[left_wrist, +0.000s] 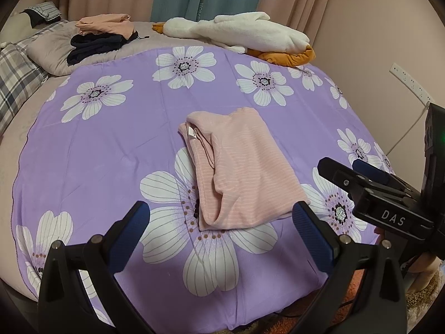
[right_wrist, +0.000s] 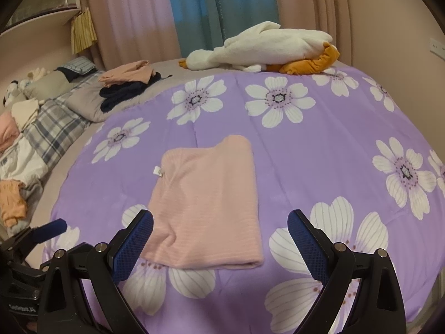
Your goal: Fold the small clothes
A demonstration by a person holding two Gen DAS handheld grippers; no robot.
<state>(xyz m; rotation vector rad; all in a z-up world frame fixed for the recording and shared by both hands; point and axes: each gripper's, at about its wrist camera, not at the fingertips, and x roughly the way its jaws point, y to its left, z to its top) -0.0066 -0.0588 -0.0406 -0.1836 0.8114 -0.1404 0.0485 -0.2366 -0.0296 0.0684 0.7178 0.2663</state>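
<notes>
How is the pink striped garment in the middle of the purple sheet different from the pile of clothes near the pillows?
The pink striped garment is a single piece, folded flat; the pile of clothes stacks several pieces, peach over dark navy, more loosely. The garment lies on the flowered purple sheet; the pile lies off it. Neither gripper holds either.

home bedroom | bed [right_wrist: 306, 144], pillow [left_wrist: 47, 50], curtains [right_wrist: 133, 14]

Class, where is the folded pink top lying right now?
In both wrist views the pink top lies mid-frame on the purple floral sheet, just beyond both open grippers, well short of the white plush goose.
</notes>
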